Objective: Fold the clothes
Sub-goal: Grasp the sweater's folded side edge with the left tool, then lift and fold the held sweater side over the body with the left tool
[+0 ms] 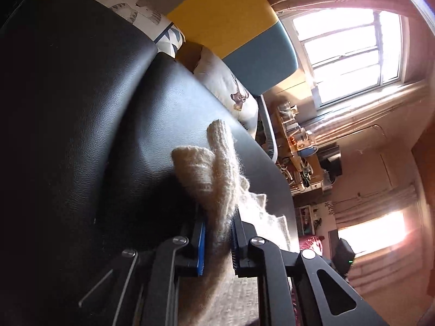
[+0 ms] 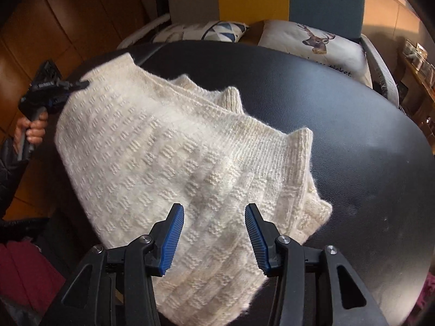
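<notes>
Blue-padded right gripper [image 2: 214, 233] hangs wide open above the cream sweater [image 2: 174, 157], gripping nothing. Left gripper [image 1: 217, 241] is clamped on one sweater edge. Bunched over the black desk [image 2: 339, 125], the sweater looks only partly folded; squaring remains.

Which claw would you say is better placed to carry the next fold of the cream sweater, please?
Probably the left claw: it is shut on an edge of the cream sweater and lifts it off the black table. The right claw is open above the sweater, gripping nothing.
</notes>
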`<state>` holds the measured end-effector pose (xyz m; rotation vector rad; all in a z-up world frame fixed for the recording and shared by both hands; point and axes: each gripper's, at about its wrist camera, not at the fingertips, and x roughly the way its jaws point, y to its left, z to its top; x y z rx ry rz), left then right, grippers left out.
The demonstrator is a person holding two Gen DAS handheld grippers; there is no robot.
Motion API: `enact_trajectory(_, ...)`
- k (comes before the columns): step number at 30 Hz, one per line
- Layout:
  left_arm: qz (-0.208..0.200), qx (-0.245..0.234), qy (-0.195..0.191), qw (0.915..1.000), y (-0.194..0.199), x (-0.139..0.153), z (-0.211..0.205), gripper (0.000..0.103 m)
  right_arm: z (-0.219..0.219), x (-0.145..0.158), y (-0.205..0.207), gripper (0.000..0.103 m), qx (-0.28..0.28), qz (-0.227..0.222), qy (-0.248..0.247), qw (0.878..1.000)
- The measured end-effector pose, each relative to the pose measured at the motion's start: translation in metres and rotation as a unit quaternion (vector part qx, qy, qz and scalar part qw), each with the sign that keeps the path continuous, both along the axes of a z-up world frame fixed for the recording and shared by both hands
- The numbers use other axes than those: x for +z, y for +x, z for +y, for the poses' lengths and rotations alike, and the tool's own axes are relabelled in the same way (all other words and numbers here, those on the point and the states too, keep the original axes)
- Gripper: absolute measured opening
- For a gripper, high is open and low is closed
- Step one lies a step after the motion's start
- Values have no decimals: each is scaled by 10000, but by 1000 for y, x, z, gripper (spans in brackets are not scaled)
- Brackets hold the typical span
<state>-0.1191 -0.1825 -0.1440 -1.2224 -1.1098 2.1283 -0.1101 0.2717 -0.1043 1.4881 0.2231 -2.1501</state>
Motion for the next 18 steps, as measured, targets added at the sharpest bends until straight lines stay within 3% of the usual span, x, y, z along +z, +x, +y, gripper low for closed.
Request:
enact_trajectory(5, -109, 90, 318, 9994, -2, 8, -5, 14, -7, -31, -10, 48, 434, -490, 569, 9962)
enact_trajectory(11, -119, 251, 781, 9966, 1, 32, 0, 14, -25, -39, -6, 51, 120, -353, 847, 9957)
enact_trajectory(18, 100, 250, 867, 9959, 3, 97, 40, 14, -38, -40, -3, 51, -449, -391, 282, 9978)
